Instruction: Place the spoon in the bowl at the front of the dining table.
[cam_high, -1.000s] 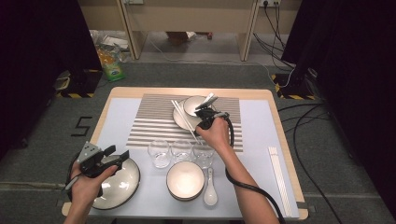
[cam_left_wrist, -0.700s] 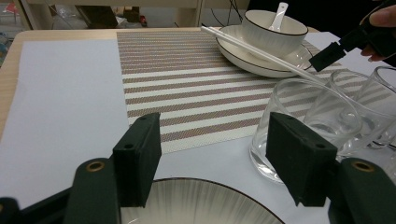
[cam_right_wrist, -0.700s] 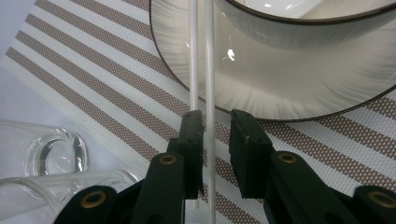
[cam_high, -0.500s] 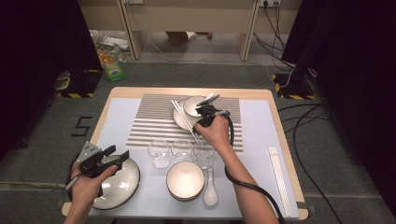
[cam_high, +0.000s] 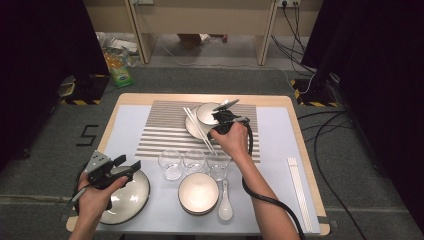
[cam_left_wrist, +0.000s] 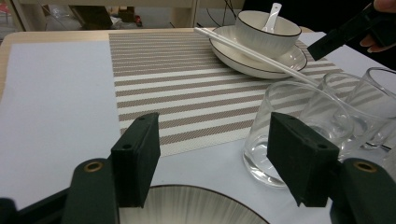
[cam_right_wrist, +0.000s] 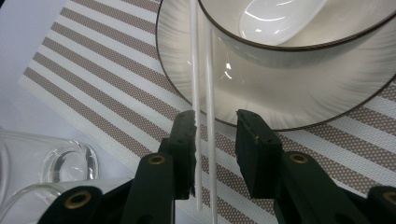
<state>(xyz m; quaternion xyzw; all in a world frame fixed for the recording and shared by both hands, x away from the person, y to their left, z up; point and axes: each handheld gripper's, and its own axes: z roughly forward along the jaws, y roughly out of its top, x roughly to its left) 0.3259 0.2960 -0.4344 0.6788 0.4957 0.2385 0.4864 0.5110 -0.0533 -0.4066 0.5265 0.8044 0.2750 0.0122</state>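
Since a second ago my right gripper (cam_high: 220, 118) has barely shifted beside the plate (cam_high: 192, 131), but its jaws have just been opening; the chopsticks (cam_right_wrist: 201, 93) lie between them, no longer pinched. My left gripper (cam_left_wrist: 215, 161) hovers released, holding nothing, over another plate well away from that plate. The chopsticks rest across the plate's left rim beside the bowl (cam_high: 207, 112), far tips toward the surface's back edge, near ends pointing at the glasses (cam_high: 194, 161); their long axis runs slantwise along the mat (cam_high: 160, 131). My worry: pulling back, a jaw could snag a stick and roll it off the rim, or nudge the pair apart.
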